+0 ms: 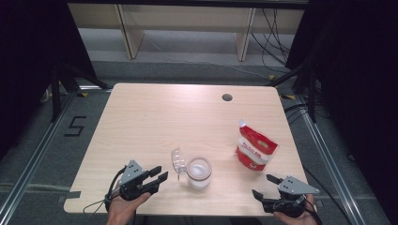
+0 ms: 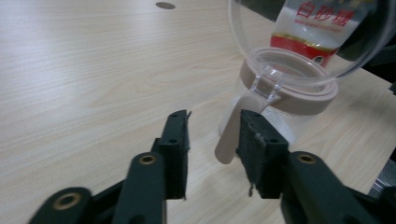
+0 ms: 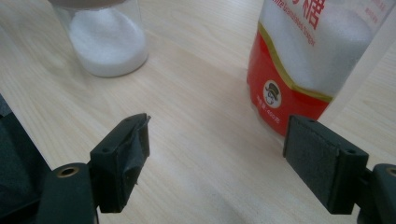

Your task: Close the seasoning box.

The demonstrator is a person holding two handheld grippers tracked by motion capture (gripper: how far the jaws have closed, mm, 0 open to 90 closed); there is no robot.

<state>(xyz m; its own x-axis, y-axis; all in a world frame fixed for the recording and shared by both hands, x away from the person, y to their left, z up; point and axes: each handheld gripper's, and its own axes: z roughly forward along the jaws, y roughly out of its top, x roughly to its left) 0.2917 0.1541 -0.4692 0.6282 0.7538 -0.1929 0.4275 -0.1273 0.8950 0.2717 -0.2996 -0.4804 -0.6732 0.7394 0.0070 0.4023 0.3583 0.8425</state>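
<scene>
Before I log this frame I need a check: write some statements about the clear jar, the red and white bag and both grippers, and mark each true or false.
1. The clear plastic jar with its hinged lid stands open. True.
2. The red and white sugar bag lies flat. False: it stands upright.
3. The right gripper is shut on the bag. False: it is open, apart from it.
4. The left gripper is open. True.
5. The jar holds white grains. True.
</scene>
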